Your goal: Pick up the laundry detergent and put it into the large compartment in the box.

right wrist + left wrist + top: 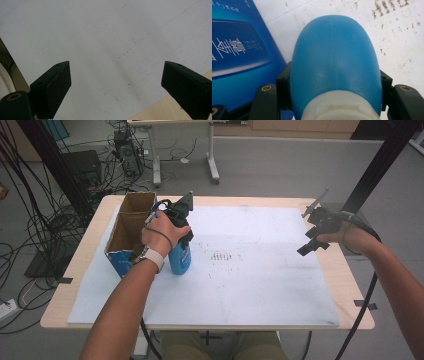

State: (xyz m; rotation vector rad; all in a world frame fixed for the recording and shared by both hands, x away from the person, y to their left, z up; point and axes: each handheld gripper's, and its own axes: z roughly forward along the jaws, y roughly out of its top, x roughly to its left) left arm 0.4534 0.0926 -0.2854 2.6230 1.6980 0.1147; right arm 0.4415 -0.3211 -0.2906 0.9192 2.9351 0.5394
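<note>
At the far left of the table (65,307) stands an open cardboard box (131,227), its printed blue side facing the person and its brown inside split into two compartments. Just right of the box, touching or nearly touching it, a blue bottle (180,258) stands upright on the white mat (250,285). The left gripper (181,231) comes down on the bottle from above, the left hand (159,234) wrapped around its body, a watch at the wrist. In the left gripper view the jaws are clamped on the bottle's (334,62) upper part, one black pad on each side just below its white cap (339,107), with the box's (239,57) blue side close at the left and the stained mat (397,37) beyond. A patch of dark specks marks the middle of the mat. Well apart, at the right edge of the mat, the right hand (352,239) holds the right gripper (312,240) above the surface, pointing left and down. In the right gripper view its jaws stand wide apart with nothing between them, the right gripper (116,82) looking onto bare mat (100,37) and a strip of wooden table (160,110) at the near right corner.
</note>
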